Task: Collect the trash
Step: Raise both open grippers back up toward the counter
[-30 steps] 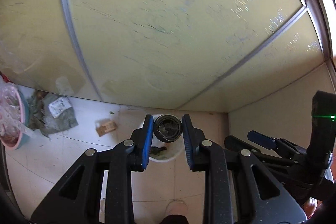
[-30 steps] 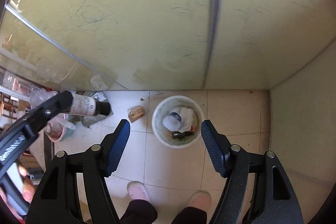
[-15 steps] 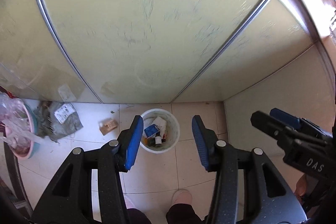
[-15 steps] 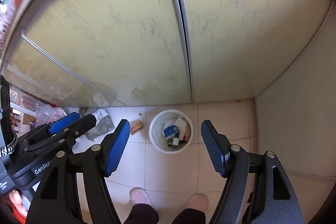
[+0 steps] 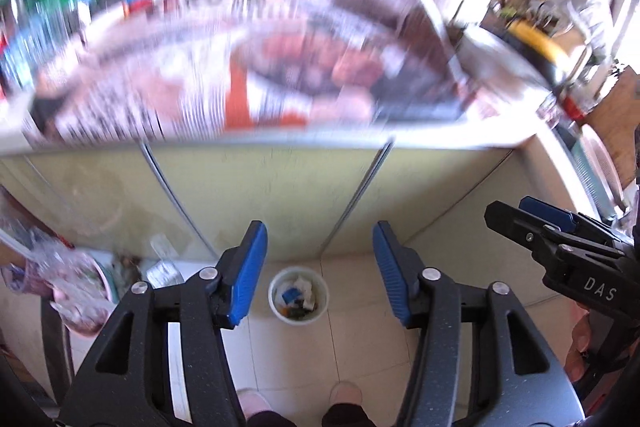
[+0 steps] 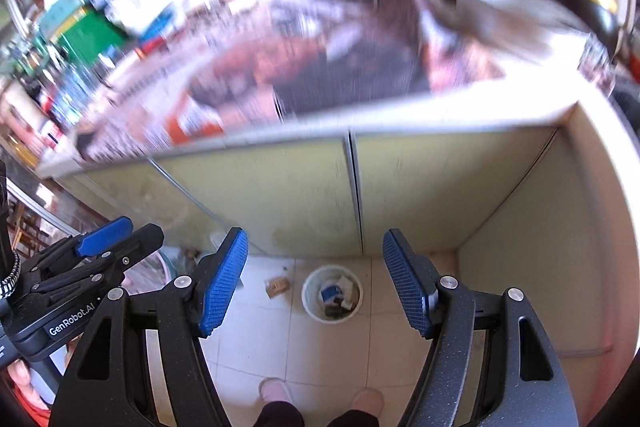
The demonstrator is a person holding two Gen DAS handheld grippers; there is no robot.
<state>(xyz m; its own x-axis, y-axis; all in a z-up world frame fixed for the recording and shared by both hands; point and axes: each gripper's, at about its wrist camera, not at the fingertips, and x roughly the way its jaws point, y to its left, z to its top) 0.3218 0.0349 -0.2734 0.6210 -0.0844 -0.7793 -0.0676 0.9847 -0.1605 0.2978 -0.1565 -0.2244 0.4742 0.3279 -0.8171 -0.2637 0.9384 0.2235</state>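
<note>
A white round trash bin (image 5: 273, 297) stands on the tiled floor far below, against the cabinet doors, holding a blue item, white paper and dark bits. My left gripper (image 5: 318, 227) hangs high above it; its blue-padded jaws are opening and nothing is between them. The right gripper (image 6: 315, 233) is open and empty, framing the same bin (image 6: 306, 295) from high up. Each gripper also shows in the other's view: the right gripper (image 5: 506, 207) at the right edge, the left gripper (image 6: 144, 227) at the left edge.
A countertop (image 6: 460, 107) above the yellow-green cabinet doors (image 5: 272, 195) carries a blurred printed sheet and clutter. A pink basin (image 5: 84, 303) and a crumpled bag lie at the left. A brown scrap (image 6: 278, 286) sits on the floor. The person's feet (image 6: 276, 391) are below.
The left gripper let go of a dark-capped bottle over the bin and its jaws widened. Both grippers rose well above the bin, bringing the countertop into view.
</note>
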